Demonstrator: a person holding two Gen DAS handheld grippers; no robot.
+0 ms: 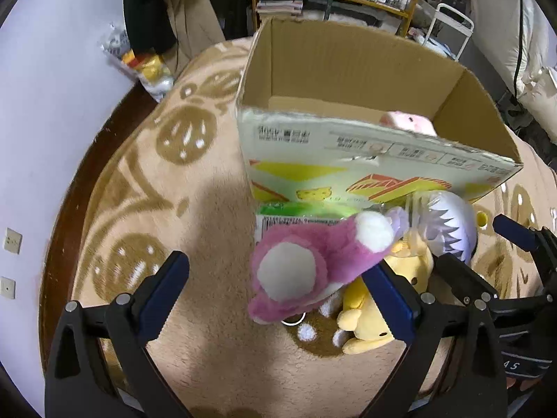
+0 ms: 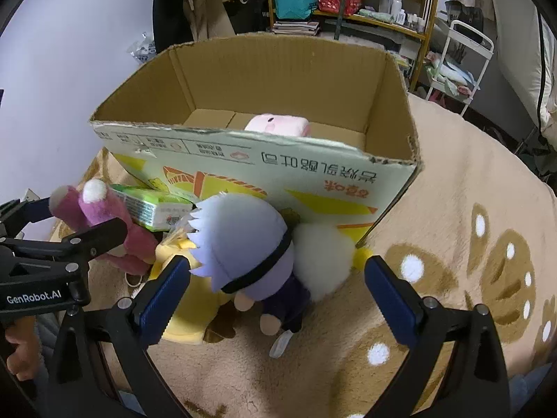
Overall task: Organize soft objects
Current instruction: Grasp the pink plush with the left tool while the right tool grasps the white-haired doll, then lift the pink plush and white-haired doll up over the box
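On the beige patterned blanket (image 2: pixel 470 181), an open cardboard box (image 2: pixel 278 80) stands with a pink plush (image 2: pixel 278 126) lying on its floor, near the front wall. Just in front of the box the remaining soft things crowd together. A purple plush with white paw pads (image 1: pixel 303 264) lies between the fingers of the left gripper (image 1: pixel 278 296), whose jaws are spread wide — the right finger (image 1: pixel 390 299) sits against the toy's edge, the left one well apart from it. Beneath and beside it lies a yellow plush (image 1: pixel 369 317), and behind it a green tissue pack (image 2: pixel 153 205) rests against the box. The right gripper (image 2: pixel 278 296) is also wide open, its fingers either side of a white-haired doll (image 2: pixel 243 240) in dark clothes, touching neither side clearly. A white fluffy ball (image 2: pixel 323 254) sits just beside the doll's head, close against the box front.
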